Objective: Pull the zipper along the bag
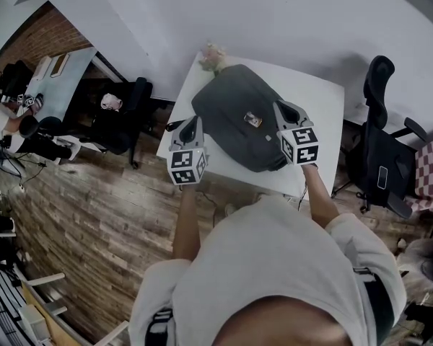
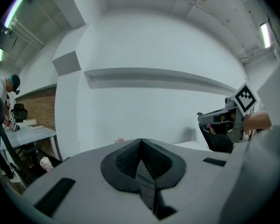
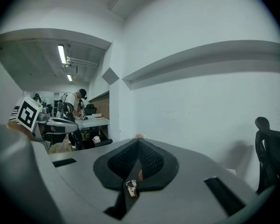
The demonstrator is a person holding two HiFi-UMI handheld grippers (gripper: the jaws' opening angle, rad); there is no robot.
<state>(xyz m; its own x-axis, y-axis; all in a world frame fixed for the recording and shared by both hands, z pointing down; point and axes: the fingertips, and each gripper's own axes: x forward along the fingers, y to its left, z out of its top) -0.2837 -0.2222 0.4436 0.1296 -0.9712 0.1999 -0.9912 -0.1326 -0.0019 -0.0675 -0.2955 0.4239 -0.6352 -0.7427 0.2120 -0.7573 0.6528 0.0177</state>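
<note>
A dark grey bag [image 1: 234,114] lies on the white table [image 1: 314,92], with a small metal tag [image 1: 253,120] on its top. My left gripper [image 1: 193,123] hovers at the bag's left edge with its jaws shut and nothing between them. My right gripper [image 1: 281,108] is held over the right part of the bag, also shut. In the left gripper view the pads [image 2: 130,157] meet in one line. In the right gripper view the pads [image 3: 151,160] meet too, and a small metal piece [image 3: 130,186] shows at their base; I cannot tell what it is. The zipper is not visible.
A small pink object [image 1: 213,56] sits at the table's far edge. A black office chair [image 1: 379,146] stands right of the table, another [image 1: 126,117] to its left. A second table [image 1: 58,78] with people at it is far left. The floor is wooden.
</note>
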